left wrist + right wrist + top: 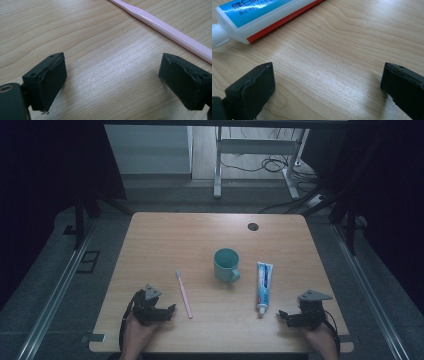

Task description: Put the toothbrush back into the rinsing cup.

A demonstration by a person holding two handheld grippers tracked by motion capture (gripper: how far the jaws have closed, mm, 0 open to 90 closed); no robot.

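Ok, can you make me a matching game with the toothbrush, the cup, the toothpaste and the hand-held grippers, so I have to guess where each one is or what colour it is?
Things:
1. toothbrush
2. cup
3. toothpaste tube
4. left hand-held gripper

Clues:
A. teal, standing upright near the middle of the table
B. white and blue, lying flat with its cap towards the person
C. black, jaws open, nothing between them
D. pink and thin, lying flat just right of the left hand-held gripper

Pairs: 1-D, 2-A, 3-B, 4-C
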